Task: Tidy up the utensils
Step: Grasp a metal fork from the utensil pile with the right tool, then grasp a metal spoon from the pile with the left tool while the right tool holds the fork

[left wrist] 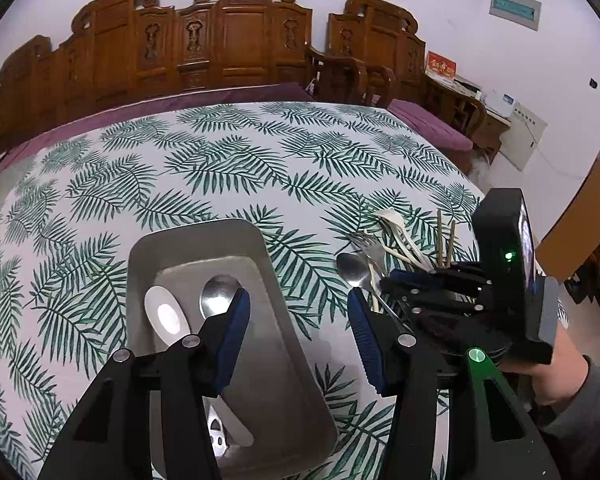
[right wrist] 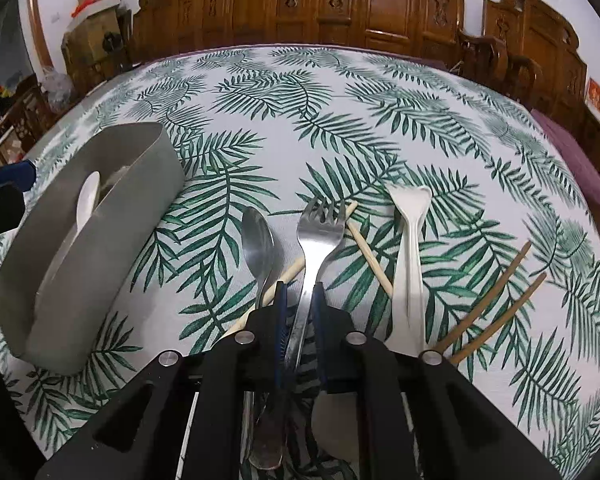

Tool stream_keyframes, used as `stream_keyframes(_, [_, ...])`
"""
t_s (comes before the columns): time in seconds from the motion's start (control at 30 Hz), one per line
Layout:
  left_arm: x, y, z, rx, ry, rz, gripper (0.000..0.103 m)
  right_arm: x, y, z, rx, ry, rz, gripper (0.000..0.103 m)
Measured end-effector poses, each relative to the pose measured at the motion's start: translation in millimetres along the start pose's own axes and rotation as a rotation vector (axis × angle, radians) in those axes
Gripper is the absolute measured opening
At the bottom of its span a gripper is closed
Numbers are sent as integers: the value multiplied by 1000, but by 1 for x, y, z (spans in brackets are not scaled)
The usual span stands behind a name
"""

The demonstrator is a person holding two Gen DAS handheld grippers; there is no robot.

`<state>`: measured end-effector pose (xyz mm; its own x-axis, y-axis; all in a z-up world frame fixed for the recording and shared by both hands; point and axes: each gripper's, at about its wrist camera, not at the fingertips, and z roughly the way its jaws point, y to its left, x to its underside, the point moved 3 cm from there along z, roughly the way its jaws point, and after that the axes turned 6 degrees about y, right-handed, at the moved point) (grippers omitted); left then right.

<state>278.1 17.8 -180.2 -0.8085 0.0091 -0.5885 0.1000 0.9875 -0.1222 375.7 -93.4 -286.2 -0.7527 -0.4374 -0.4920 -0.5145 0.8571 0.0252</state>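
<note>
A grey rectangular tray [left wrist: 260, 248] lies on the leaf-print table and holds a white plastic spoon [left wrist: 166, 314] and a metal spoon [left wrist: 216, 294]. My left gripper [left wrist: 298, 316] is open and empty above the tray's right side. My right gripper [right wrist: 299, 292] is shut on the handle of a metal fork [right wrist: 320, 232] in the utensil pile. Beside the fork lie a metal spoon [right wrist: 258, 244], a white plastic fork [right wrist: 410, 224], pale chopsticks [right wrist: 366, 248] and brown chopsticks [right wrist: 496, 300]. The tray also shows at the left of the right wrist view [right wrist: 132, 200].
Carved wooden chairs [left wrist: 228, 36] and a purple cushioned bench [left wrist: 428, 124] stand behind the table. The table's right edge [left wrist: 472, 184] is close to the utensil pile. A cardboard box [left wrist: 580, 220] stands to the right.
</note>
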Motion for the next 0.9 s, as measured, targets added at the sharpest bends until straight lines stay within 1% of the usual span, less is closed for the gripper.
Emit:
stream_keyframes(0.17, [3, -3, 2, -5, 8, 7, 48, 0, -1, 3, 7, 9, -1, 16])
stream_keyframes(0.27, [3, -5, 2, -8, 5, 11, 48, -1, -2, 3, 17, 8, -6, 12])
stream_keyframes(0.33, [3, -7, 2, -8, 2, 11, 48, -2, -3, 4, 7, 9, 1, 11])
stream_keyframes(0.37, [3, -9, 2, -7, 2, 11, 48, -2, -5, 3, -2, 8, 11, 9])
stream_keyframes(0.47, [5, -15, 5, -12, 6, 21, 48, -6, -12, -4, -6, -25, 34, 8])
stream_keyframes(0.5, [5, -17, 6, -12, 7, 22, 48, -8, -17, -12, -26, -50, 56, 8])
stream_keyframes(0.63, [8, -31, 13, -3, 19, 35, 48, -10, -31, -35, -59, -118, 98, 8])
stream_keyframes(0.9, [11, -60, 33, 6, 48, 55, 48, -8, -60, -57, -102, -189, 159, 8])
